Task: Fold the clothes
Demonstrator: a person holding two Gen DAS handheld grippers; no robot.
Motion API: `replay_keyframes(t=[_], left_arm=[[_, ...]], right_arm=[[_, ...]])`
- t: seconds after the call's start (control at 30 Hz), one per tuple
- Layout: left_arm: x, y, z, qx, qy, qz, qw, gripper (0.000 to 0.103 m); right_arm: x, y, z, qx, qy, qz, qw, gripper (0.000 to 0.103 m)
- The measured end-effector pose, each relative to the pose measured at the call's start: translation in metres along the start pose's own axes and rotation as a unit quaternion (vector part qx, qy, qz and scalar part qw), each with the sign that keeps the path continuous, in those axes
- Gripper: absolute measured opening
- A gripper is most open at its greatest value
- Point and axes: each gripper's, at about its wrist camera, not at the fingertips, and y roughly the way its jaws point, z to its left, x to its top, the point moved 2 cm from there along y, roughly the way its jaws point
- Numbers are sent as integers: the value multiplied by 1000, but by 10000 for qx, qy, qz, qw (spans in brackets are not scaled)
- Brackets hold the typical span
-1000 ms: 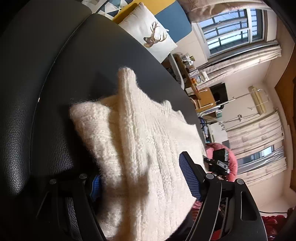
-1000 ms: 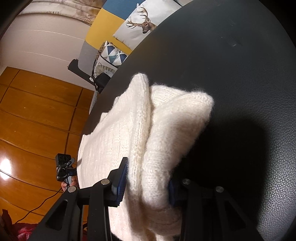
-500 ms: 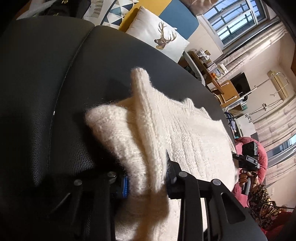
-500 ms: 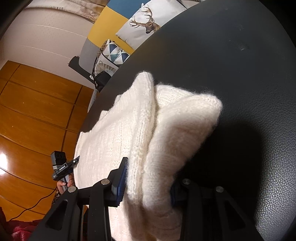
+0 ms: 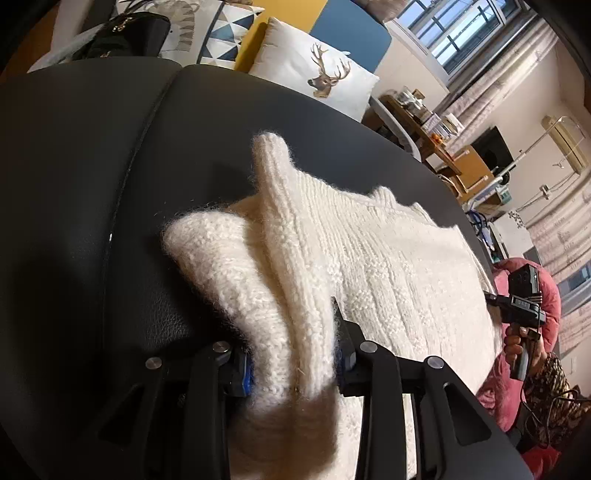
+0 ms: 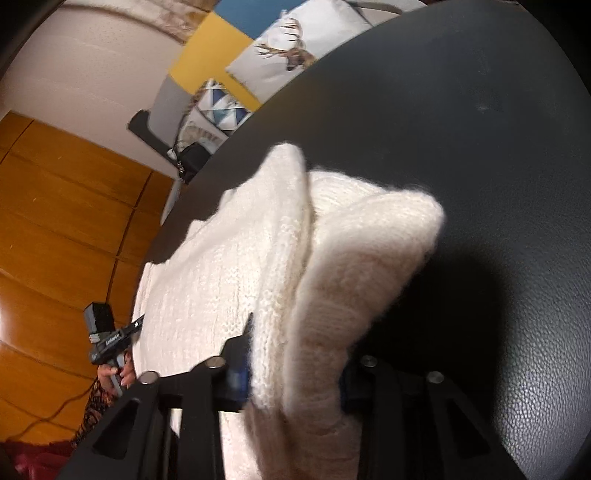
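Observation:
A cream knitted sweater (image 5: 369, 258) lies folded on a black leather surface (image 5: 92, 184). My left gripper (image 5: 291, 354) clamps a thick rolled edge of the sweater at its left side. The blue pads press into the wool, though the jaws are opening slightly. In the right wrist view the same sweater (image 6: 229, 266) bulges up between the fingers of my right gripper (image 6: 295, 365). Its jaws are closing on the sweater's right edge fold, and the wool hides the pads. The picture there is motion-blurred.
The black leather surface (image 6: 480, 147) stretches beyond and beside the sweater. A deer-print cushion (image 5: 317, 74) and patterned cushions (image 5: 207, 33) lie behind it. A hand holding a black handle (image 5: 521, 314) shows at the sweater's far side, and another (image 6: 107, 339) in the right wrist view.
The left gripper, wide open over the sweater a second ago, has closed on its rolled edge and tilted. The right gripper has squeezed tighter on its fold.

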Motion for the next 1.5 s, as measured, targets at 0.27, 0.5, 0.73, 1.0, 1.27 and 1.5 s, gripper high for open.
replay_keyframes(t=[0.27,0.5,0.73,1.0,1.27,1.5], left_arm=[[-8,-3,-4,308,-86,-338,9989,25],[-13,-3,-22,881,-3,-540,9946,24],[-19,-10,-34,1337,-133,-751,9881,22],[-26,-25,-47,1825,-78,-977,9783,20],[-24,-41,-68,1906,284,-1151,9745,20],[-19,-56,-79,1799,393,-1331,9738,20]], right_arm=[[-5,-1,2,-168,57,-228,9996,21],[-14,-2,27,-960,-441,-600,9926,20],[-25,-8,29,-968,-107,-1082,9893,20],[-46,-9,-7,1040,1385,-1315,9761,20],[-43,-12,15,1176,1224,-1245,9776,19],[-35,-24,50,1069,749,-1235,9837,18]])
